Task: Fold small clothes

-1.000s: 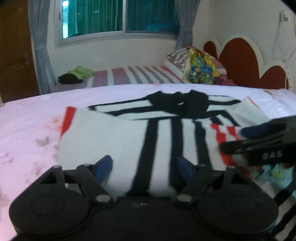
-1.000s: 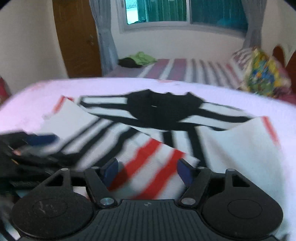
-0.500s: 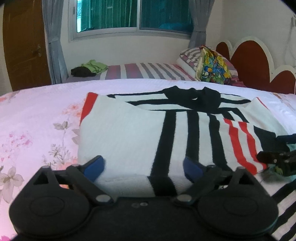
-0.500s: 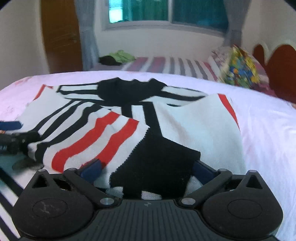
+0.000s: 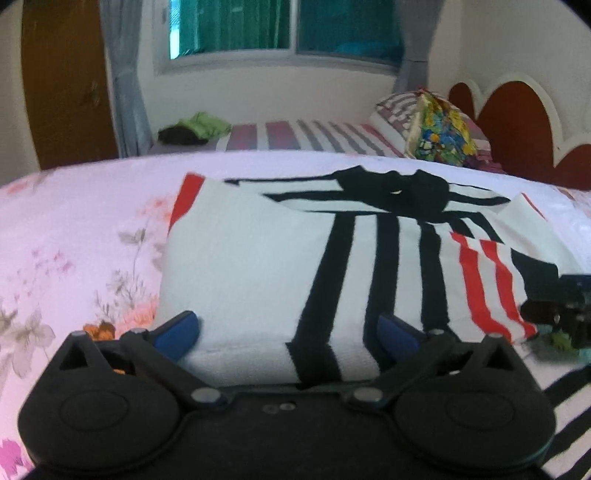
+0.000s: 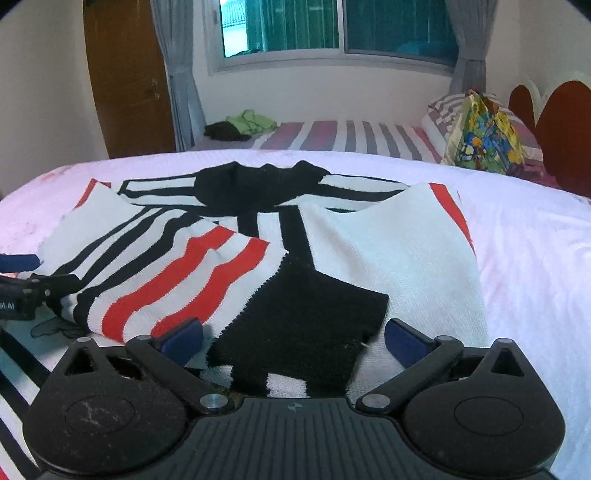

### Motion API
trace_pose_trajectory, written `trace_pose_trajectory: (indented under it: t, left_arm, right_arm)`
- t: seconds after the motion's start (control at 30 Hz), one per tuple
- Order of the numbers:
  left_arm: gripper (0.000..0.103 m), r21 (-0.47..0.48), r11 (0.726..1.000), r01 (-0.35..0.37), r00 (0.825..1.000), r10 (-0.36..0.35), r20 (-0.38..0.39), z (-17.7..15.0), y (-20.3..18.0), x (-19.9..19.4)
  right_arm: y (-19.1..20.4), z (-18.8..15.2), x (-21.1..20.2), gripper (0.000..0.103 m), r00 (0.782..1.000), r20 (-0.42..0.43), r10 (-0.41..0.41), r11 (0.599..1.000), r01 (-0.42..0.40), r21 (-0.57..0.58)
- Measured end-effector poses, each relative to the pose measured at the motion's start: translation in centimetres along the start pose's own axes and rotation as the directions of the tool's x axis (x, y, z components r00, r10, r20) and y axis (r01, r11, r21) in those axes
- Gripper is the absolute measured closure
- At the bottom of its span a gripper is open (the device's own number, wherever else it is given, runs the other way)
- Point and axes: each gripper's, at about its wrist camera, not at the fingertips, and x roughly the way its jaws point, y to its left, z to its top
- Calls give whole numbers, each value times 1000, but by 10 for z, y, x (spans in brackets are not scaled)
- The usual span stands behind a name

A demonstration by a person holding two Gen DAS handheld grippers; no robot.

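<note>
The left gripper [image 5: 287, 334] is matte black plastic — two round hubs, angled link arms with silver pivot screws, blue-padded fingers [image 5: 175, 332]. The right gripper [image 6: 293, 341] matches it, with a ribbed centre plate, scuffed hubs and blue fingers [image 6: 404, 341] — white lettering marks the left one's side.

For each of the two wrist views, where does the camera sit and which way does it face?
Left wrist: behind the open left claw, looking across the striped sweater on the bed; right claw at right edge.
Right wrist: behind the open right claw, over the sweater's black cuff; left claw at left edge.
Shared: sweater, window, colourful pillow.
</note>
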Motion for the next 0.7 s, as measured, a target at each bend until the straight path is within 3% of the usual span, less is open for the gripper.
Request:
trace_pose_trajectory:
  t: [0.23, 0.3, 0.53, 0.63, 0.7]
  left_arm:
    - [1, 24, 1000, -2, 1000, 3, -24, 5, 0, 3]
    - [6, 34, 999, -9, 1000, 9, -2, 5, -2, -8]
    - [6, 61, 997, 40, 998, -42, 38, -8, -3, -53]
    - [6, 54, 997, 58, 998, -60, 35, -16, -1, -70]
    - [6, 44, 997, 68, 997, -69, 39, -22, 2, -84]
  right_arm:
    - [3, 4, -8, 0, 999, -28, -42, 999, 42, -14]
    - [4, 5, -20, 0, 998, -10, -66, 997, 66, -30]
    - [19, 1, -76, 1, 992, 71, -101, 990, 108, -95]
    - [24, -2, -93, 35, 991, 68, -117, 987, 123, -102]
    - [25, -5, -106, 36, 990, 76, -123, 988, 129, -84]
